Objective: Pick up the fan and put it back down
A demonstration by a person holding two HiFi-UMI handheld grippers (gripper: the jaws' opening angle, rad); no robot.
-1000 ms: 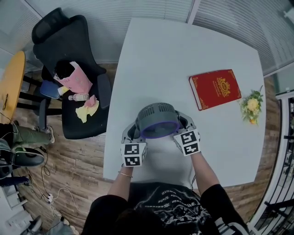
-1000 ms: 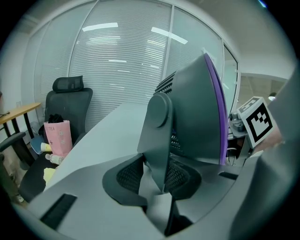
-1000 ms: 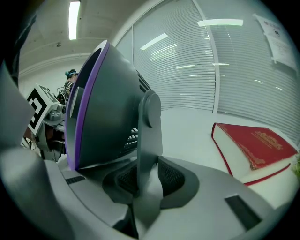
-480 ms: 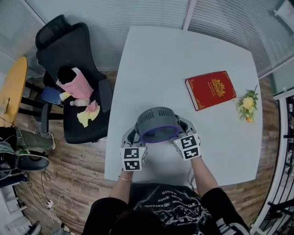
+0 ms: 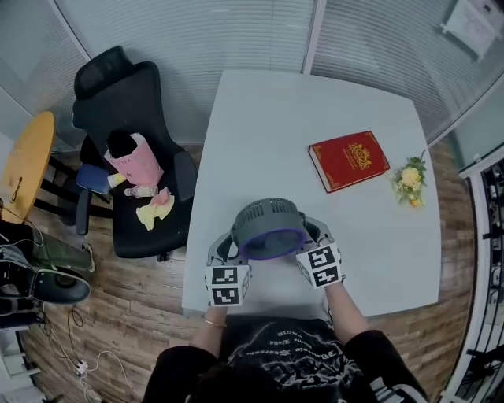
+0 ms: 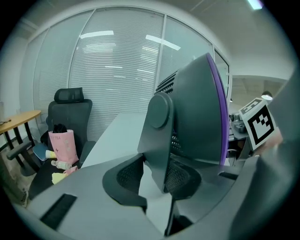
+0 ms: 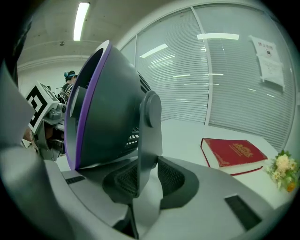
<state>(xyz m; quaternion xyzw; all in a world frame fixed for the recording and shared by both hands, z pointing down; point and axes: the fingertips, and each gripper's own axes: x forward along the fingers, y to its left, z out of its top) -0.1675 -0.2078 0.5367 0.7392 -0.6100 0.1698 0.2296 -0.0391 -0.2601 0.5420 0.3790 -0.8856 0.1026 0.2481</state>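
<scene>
Counted one fan. Two grippers: left gripper, right gripper. One white table, one red book, one flower bunch. One black office chair, carrying one pink bag, one small bottle, one yellow cloth. One wooden side table. One paper sheet on the glass.

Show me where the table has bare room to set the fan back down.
The table is bare across its far half and left side, from the red book to the left edge, and beneath the fan. The right side is tighter: book, then flowers by the edge.
</scene>
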